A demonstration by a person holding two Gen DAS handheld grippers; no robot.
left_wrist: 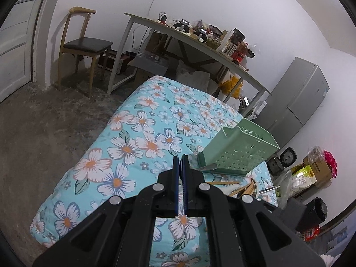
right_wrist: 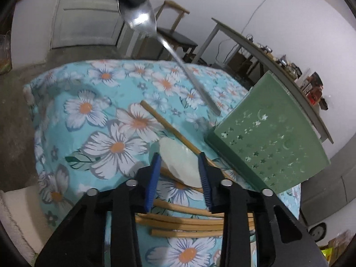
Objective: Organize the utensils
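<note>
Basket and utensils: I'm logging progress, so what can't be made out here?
- Basket contents: both views, its walls hide them.
- Metal spoon, bowl tip: right wrist view, the shut left gripper covers it.
- Chopsticks, ends: right wrist view, under the right gripper.
- Whether the right gripper presses the white spoon: right wrist view, contact unclear.

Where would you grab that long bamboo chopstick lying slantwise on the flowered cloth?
Probably grip its bare middle, where the bamboo chopstick lies free, coming straight down from above with the jaws across its width. It lies flat on the flowered cloth; its near end is crowded by the white spoon and the green star-punched holder.
</note>
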